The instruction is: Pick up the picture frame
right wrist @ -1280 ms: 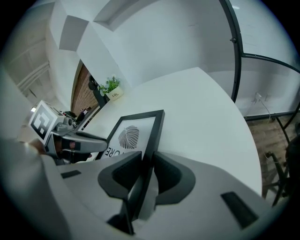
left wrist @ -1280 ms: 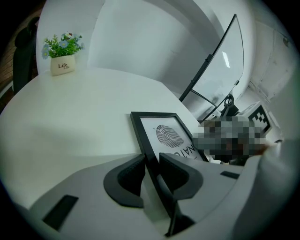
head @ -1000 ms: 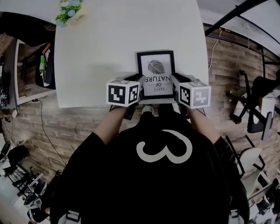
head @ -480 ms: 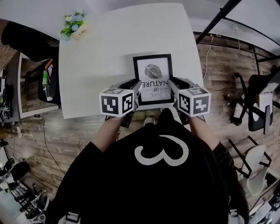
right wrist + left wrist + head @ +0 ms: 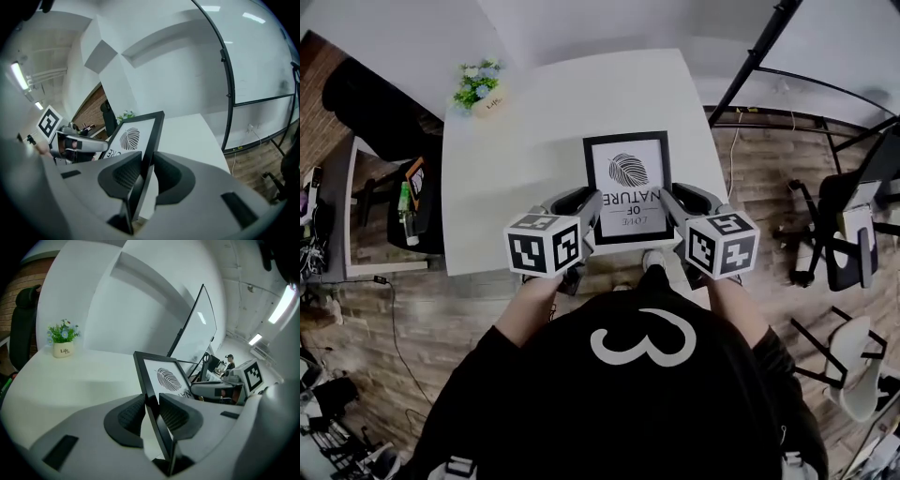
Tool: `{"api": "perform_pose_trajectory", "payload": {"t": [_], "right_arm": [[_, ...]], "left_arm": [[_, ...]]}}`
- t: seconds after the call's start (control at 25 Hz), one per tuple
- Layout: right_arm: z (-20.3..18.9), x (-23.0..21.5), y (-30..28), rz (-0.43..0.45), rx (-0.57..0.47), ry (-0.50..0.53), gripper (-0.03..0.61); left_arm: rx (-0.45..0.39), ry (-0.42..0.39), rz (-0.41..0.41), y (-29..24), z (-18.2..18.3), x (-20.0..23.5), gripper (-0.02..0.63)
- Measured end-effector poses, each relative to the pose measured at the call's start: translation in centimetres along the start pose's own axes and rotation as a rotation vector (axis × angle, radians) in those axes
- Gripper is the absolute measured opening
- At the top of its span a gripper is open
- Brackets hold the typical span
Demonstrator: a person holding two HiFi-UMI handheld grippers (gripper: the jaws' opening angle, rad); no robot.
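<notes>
two grippers have come up since a second ago, and the picture frame has come up with them: it sat low at the white table's near edge, and now you hold it tilted above that edge. your left gripper is clamped on its left side bar, your right gripper on its right, both towards the frame's near end. the small flower pot stays at the far left corner.

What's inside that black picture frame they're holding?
The picture frame holds a white print with a dark leaf and the word NATURE. The smallest line is unreadable. The left gripper and right gripper cover its lower sides.
</notes>
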State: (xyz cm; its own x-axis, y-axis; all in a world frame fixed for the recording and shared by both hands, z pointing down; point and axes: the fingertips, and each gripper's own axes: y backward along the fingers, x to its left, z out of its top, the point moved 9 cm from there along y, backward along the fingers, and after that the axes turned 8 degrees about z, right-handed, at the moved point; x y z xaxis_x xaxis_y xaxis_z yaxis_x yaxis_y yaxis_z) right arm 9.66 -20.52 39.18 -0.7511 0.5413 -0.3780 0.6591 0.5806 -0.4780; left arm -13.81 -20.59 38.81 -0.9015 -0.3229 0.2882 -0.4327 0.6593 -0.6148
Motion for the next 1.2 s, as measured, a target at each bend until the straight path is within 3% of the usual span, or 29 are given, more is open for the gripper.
{"api": "perform_pose_trajectory", "payload": {"t": [0.16,0.48,0.88,1.2], "right_arm": [[0.6,2.1,1.6,-0.007,-0.063,0.013,0.095],[1.8,4.2,4.0,0.012,-0.144,0.06,0.095],[2.4,6.5,6.6,0.046,-0.237,0.125,0.097],[0.5,5.8,12.8,0.079,-0.308,0.158,0.095]], "left_arm": [[-0.057,-0.033,-0.024,2.6,0.7,-0.3,0.101],[-0.135,-0.016,-0.074,5.9,1.1,-1.2,0.101],[-0.227,-0.033,-0.061,9.3,1.5,-2.5,0.098],[-0.295,-0.075,-0.032,12.2,-0.2,-9.1,0.097]]}}
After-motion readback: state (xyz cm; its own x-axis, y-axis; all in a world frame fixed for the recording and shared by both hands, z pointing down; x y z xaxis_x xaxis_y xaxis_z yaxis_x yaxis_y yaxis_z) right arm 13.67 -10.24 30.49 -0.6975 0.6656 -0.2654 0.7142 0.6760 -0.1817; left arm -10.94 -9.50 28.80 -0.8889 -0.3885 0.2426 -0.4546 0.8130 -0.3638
